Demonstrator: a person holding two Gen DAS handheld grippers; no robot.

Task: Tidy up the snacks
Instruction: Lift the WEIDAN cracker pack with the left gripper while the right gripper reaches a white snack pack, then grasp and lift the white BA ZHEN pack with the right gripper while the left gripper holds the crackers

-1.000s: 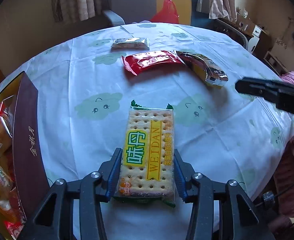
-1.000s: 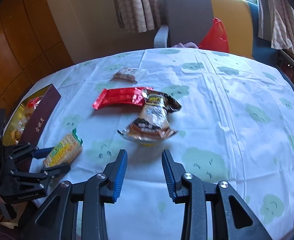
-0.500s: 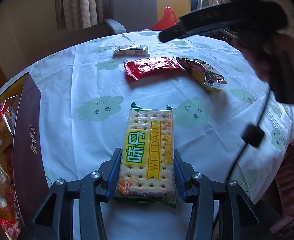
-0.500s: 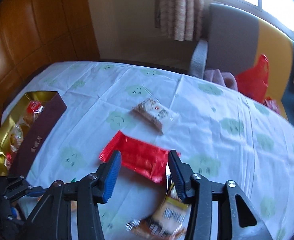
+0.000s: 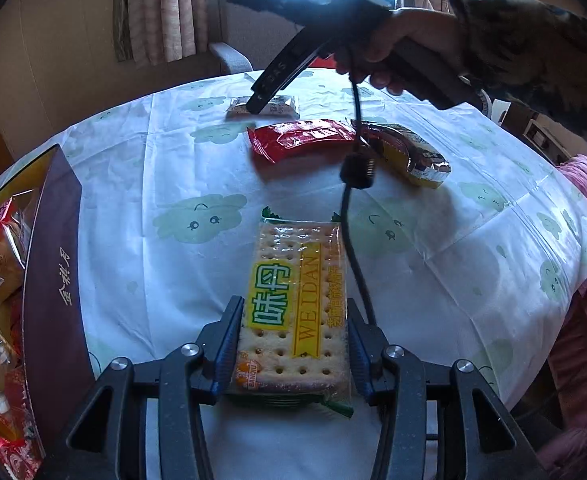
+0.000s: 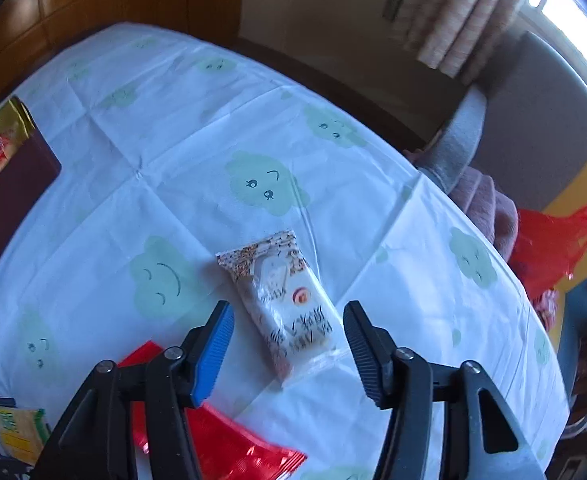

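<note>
Your right gripper (image 6: 289, 340) is now hovering over the white snack packet (image 6: 283, 300), jaws just widening, pads clear. Your left gripper (image 5: 293, 344) is clamping the cracker pack (image 5: 293, 300).

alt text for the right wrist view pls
The right gripper, jaws open and just widened, hovers over a small white snack packet lying between its fingers on a cloud-print tablecloth. A red wrapper lies nearer the camera; an open box of snacks sits at the left edge.

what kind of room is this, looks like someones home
Most likely a home dining or living room: a round table under a cloud-print tablecloth, a grey and yellow armchair by curtains at a sunlit window, and packaged snacks lying about.
</note>
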